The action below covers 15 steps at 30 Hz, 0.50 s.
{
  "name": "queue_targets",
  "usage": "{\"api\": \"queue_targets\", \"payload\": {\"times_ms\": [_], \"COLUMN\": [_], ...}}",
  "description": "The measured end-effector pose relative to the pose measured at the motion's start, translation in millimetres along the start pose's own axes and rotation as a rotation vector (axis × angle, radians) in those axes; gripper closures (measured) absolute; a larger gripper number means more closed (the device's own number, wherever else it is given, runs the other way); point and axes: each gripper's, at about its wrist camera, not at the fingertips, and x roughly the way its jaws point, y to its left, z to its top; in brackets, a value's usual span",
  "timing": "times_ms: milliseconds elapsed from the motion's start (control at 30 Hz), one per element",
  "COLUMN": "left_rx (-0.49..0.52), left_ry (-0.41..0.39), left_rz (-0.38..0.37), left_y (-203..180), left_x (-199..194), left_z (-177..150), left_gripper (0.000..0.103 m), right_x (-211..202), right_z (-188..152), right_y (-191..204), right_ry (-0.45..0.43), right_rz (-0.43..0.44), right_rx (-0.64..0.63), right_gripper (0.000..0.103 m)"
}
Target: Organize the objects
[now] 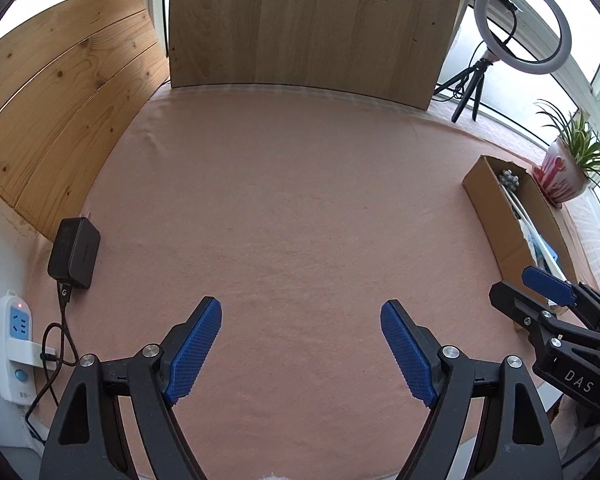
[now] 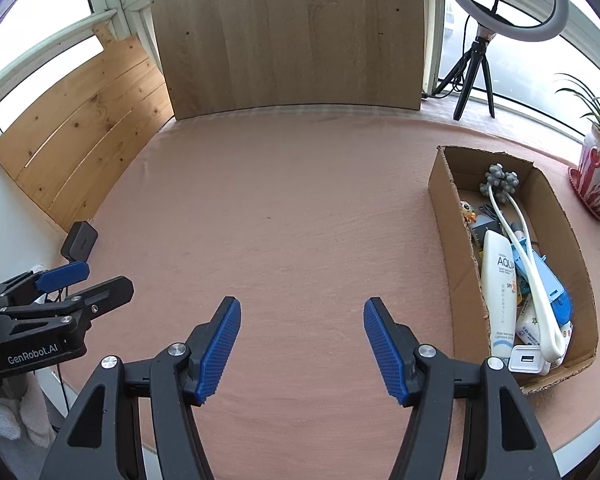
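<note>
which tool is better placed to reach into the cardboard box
Probably the right tool: the cardboard box lies just beside it, contents in view. The left tool is farther away. Both are open, empty.

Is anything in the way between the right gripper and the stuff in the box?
Only the cardboard box's own near wall. The right gripper is open and empty over bare pink cloth; reaching in from above looks clear.

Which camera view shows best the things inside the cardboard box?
The right wrist view: it looks down into the cardboard box, showing the sunscreen tube and other items. The left wrist view shows mostly its outer wall.
</note>
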Motion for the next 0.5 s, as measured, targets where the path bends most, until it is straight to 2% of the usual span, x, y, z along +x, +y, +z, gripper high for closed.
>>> {"api": "queue_targets", "payload": {"times_ms": [500], "left_rx": [-0.002], "left_ry": [0.016], "left_rz": [0.007], "left_y": [28.4], "left_x": [0.1], "left_z": [-8.9], "left_gripper": [0.018], "right_x": [8.7], "right_z": [-8.2], "right_y": [20.2], "right_ry": [0.013], "right_rz": [-0.023], "right_rx": [0.019], "right_gripper": [0.043]}}
